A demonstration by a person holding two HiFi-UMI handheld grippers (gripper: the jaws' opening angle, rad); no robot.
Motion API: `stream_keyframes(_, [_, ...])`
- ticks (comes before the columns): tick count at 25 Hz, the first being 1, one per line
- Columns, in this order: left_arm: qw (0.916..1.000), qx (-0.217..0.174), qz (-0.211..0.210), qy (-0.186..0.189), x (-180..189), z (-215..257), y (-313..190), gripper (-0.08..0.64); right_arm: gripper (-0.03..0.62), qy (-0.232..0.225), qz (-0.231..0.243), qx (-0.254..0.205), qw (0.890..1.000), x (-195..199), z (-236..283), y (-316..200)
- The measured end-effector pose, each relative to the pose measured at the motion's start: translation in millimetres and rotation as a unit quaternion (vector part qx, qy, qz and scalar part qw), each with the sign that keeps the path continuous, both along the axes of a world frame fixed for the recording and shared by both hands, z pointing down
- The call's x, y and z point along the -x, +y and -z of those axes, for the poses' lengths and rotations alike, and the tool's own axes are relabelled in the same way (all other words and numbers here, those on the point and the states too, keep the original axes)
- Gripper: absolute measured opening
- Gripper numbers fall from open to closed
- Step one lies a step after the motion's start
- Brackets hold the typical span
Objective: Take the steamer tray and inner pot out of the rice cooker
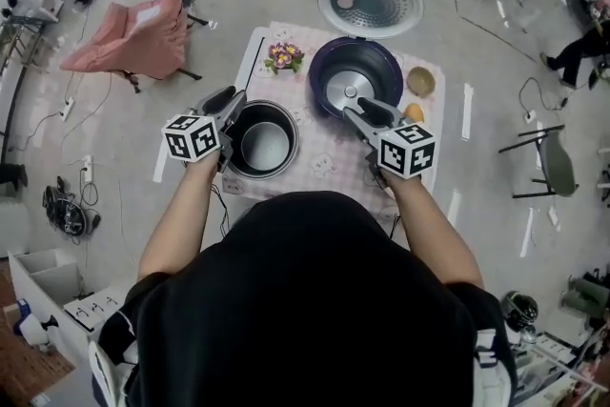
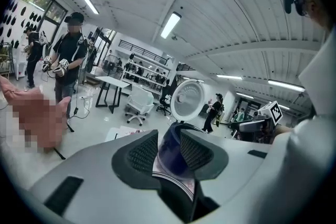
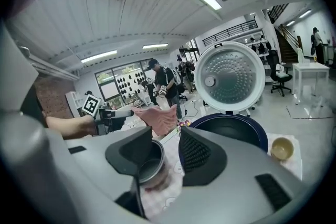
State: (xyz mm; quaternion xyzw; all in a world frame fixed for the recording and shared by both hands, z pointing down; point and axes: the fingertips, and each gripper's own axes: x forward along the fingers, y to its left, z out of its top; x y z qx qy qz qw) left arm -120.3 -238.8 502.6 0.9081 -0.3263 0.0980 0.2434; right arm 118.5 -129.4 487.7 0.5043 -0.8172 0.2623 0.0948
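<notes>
The dark blue rice cooker (image 1: 383, 64) stands on the table with its round lid (image 1: 370, 3) swung open behind it, and a bare metal plate shows in its well. The silver inner pot (image 1: 265, 146) sits upright on the cloth to the cooker's left, empty. My left gripper (image 1: 233, 103) hovers over the pot's left rim, open, with only the cooker (image 2: 170, 147) seen through its gap. My right gripper (image 1: 359, 113) hangs at the cooker's near edge, open, and the pot (image 3: 149, 165) shows beyond its gap. I see no steamer tray that I can tell apart.
A patterned cloth (image 1: 324, 169) covers the table. A small flower pot (image 1: 283, 57) stands at its back, and two little bowls (image 1: 420, 81) sit right of the cooker. A pink-draped chair (image 1: 133, 38) and other people stand at the far left.
</notes>
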Motion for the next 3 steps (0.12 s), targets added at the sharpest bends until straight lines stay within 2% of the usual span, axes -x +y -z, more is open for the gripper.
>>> stream_keyframes(3, [1.0,-0.005,-0.007,-0.002,-10.8,4.4,4.5,0.149,0.175,0.001,-0.006,-0.004,1.0,-7.0,4.4,5.1])
